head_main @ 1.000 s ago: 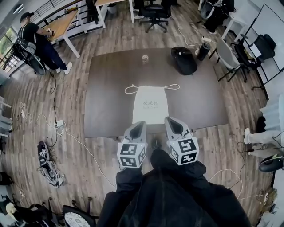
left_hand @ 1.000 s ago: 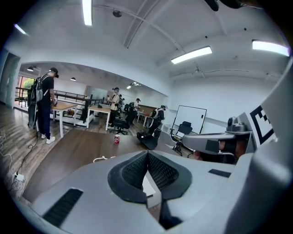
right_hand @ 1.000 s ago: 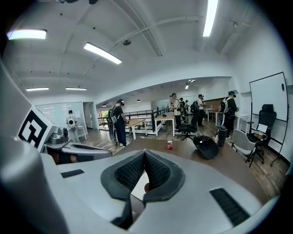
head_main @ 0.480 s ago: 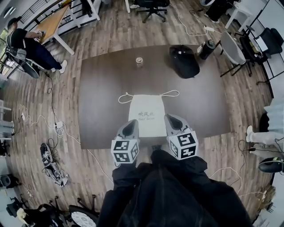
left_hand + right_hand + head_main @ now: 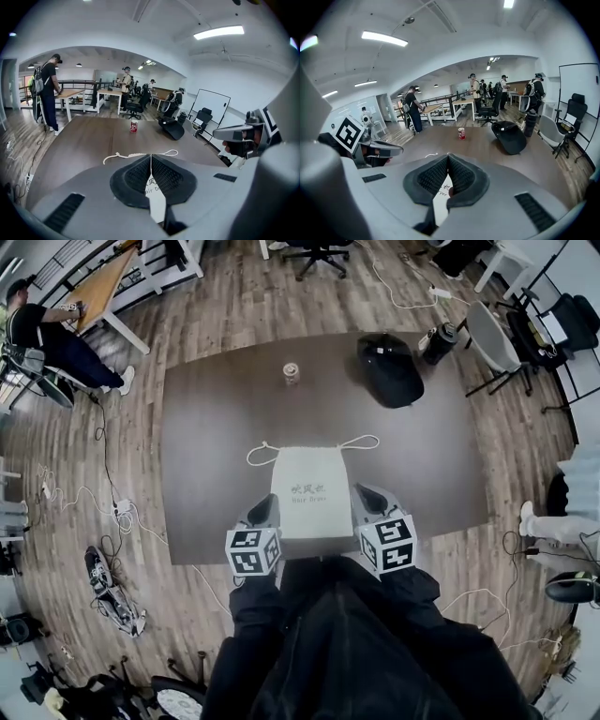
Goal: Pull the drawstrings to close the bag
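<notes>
Both grippers have come down and forward since the earlier frames, from the near edge of the table to either side of the bag's near end. Dark sleeves (image 5: 328,643) fill the bottom of the head view.

Left gripper (image 5: 266,506): jaws fully together, the ribbed pads meeting at their tips, nothing between them. It sits just beside the bag's near left corner; contact cannot be confirmed.

Right gripper (image 5: 368,496): jaws likewise pressed together and empty. It sits at the bag's near right corner, partly overlapping its edge in the head view.

Bag (image 5: 312,486): pale cloth with dark print, lying flat near the middle of the brown table (image 5: 211,427), mouth at the far end and not gathered. Drawstrings (image 5: 265,447) loop out to the left and right of the mouth and rest on the tabletop.

Farther back on the table, well apart from the bag, stand a can (image 5: 292,373) and, to its right, a black backpack (image 5: 389,371).
</notes>
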### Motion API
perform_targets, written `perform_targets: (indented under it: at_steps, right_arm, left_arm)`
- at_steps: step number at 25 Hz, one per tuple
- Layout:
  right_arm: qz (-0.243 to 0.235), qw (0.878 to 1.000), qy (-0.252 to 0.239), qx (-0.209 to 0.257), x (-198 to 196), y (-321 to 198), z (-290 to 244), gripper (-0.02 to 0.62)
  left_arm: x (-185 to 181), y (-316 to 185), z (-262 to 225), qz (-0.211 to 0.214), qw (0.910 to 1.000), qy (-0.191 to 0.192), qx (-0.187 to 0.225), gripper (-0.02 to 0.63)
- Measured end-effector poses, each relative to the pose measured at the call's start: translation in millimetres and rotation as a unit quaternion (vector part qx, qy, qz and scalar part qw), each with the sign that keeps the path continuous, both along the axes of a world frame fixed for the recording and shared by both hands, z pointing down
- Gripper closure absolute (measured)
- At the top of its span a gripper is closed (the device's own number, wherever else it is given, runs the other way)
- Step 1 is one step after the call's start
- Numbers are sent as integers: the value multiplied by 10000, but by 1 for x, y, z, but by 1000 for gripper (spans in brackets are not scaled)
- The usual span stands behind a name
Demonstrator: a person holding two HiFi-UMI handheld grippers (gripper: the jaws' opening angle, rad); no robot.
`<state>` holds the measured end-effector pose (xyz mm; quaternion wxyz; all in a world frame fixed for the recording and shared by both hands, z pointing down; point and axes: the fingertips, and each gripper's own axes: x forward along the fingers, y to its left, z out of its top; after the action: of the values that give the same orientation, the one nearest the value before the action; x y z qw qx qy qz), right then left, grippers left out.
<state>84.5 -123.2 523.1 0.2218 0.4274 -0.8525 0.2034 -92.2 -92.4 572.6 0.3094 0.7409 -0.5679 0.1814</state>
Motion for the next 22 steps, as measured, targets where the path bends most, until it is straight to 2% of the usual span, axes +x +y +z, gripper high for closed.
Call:
perform_targets:
  at_steps: [5, 13, 18, 22]
  right_arm:
    - [15, 9993, 277, -247, -6, -26, 27, 574]
    - [-169, 9928, 916, -750, -6, -75, 93, 574]
    - [-439, 9855, 1251, -1059, -6, -99, 139, 573]
    - [-767, 9781, 1457, -1272, -6, -105, 172, 572]
  left_arm:
    - [-28, -32, 39, 124, 9993, -50, -352, 572]
    - [-55, -86, 103, 772, 9937, -205, -785, 572]
    - [-62, -116, 140, 1439, 9840, -502, -925, 572]
    - [-56, -129, 167, 2170, 9677, -775, -1019, 572]
